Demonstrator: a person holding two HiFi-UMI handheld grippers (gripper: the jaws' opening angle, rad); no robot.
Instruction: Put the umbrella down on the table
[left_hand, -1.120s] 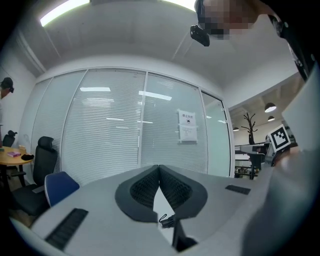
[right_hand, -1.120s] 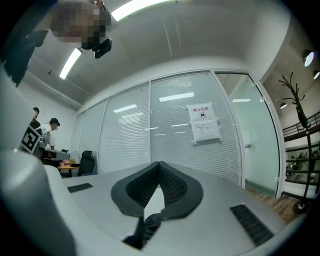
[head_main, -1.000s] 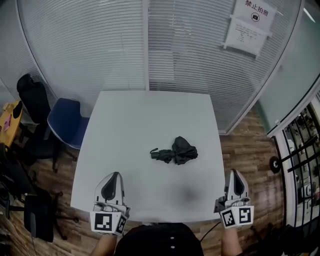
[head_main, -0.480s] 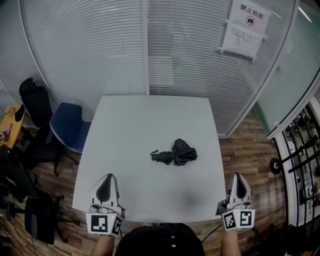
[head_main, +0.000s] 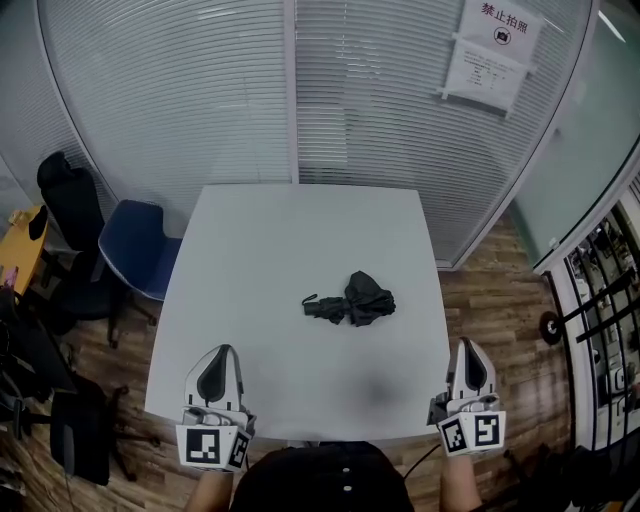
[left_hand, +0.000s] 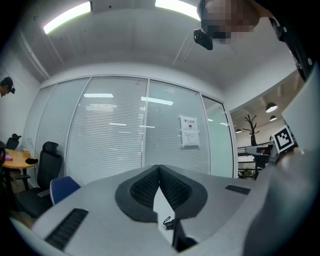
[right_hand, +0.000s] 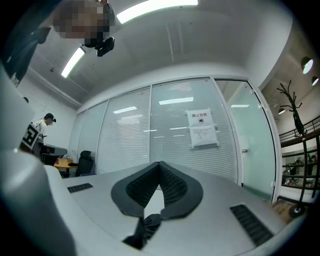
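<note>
On the white counter (head_main: 290, 230), a little right of centre, the folded dark umbrella (head_main: 352, 300) lies flat with its canopy loosely bunched and its strap end toward the left of the head view. It rests wholly on the surface, well clear of every edge. Against the head views of a second and half a second earlier, its place and lie are unchanged. The left claw (head_main: 225, 352) stands at the near edge of the counter and the right claw (head_main: 470, 348) by the near right corner. They sit one to each side of the person, both pointing level toward the far glass wall and both well apart from the umbrella. Neither shows any shift worth recording over that interval; only the head camera's aim drifts slightly. The left gripper view shows that claw's pads meeting at the tips, clenched on nothing, with the umbrella's strap visible far off below them. The right gripper view shows the right claw likewise clenched and empty, the canopy lying beyond it. Finding: nothing of substance has changed in the last second. Judgement: the umbrella is already down and let go, and both claws are idle away from it, so the task appears complete. No further move seems called for, and there is no evident risk of the umbrella sliding or falling from where it lies.
</note>
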